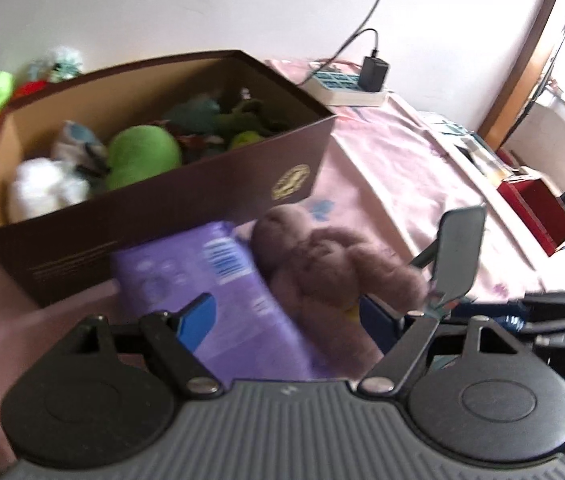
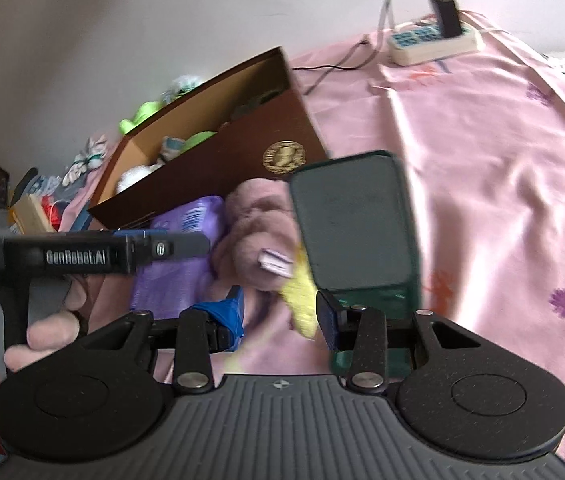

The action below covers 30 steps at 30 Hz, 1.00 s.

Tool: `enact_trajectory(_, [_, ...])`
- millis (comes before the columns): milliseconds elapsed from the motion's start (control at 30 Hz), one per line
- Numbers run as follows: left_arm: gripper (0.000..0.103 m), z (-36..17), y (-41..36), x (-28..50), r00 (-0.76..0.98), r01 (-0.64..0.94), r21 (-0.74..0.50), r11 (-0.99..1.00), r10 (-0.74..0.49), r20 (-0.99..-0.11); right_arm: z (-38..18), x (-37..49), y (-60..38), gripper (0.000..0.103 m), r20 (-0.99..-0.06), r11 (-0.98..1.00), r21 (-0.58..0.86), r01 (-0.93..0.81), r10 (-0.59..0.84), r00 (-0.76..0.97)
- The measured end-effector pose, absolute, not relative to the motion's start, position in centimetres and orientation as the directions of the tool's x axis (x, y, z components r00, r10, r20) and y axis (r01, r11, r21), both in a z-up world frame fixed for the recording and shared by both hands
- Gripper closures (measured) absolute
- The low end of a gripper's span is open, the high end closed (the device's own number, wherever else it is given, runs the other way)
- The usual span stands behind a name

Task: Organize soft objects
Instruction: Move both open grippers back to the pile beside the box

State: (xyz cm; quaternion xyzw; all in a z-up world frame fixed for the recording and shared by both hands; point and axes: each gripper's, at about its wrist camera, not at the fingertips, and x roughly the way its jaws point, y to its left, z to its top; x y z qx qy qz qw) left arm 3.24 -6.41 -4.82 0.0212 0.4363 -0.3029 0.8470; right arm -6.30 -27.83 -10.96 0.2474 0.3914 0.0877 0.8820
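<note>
On the pink cloth (image 2: 482, 160), the brown box (image 1: 170, 216) stands open and full of plush toys, with a purple packet (image 1: 218, 296) and a mauve plush bear (image 1: 322, 264) lying just in front of it. The left gripper (image 1: 286, 320) hangs with jaws spread wide over packet and bear, gripping neither. The right gripper (image 2: 282, 316), its jaws narrower, sits over the bear's yellow part (image 2: 302, 300); whether it pinches is unclear.

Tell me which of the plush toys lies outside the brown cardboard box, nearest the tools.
The mauve-brown plush bear, lying on the pink cloth beside the purple packet; the green and white plush toys sit inside the brown cardboard box.
</note>
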Motion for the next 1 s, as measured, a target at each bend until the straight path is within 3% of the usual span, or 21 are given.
enact_trajectory(233, [0.023, -5.6, -9.8, 6.4, 0.341, 0.496, -0.351, 0.794, -0.55, -0.763, -11.7, -7.5, -30.7, 0.079, -0.66, 0.841, 0.525, 0.129, 0.306, 0.686])
enact_trajectory(500, [0.023, -7.9, -11.6, 9.8, 0.326, 0.41, -0.324, 0.853, -0.469, -0.821, -12.0, -7.5, -32.1, 0.079, -0.659, 0.83, 0.537, 0.149, 0.302, 0.689])
enact_trajectory(1000, [0.012, -9.7, -12.9, 11.2, 0.313, 0.433, -0.325, 0.841, -0.479, -0.82, -12.3, -6.4, -33.1, 0.079, -0.661, 0.825, 0.547, 0.144, 0.32, 0.679])
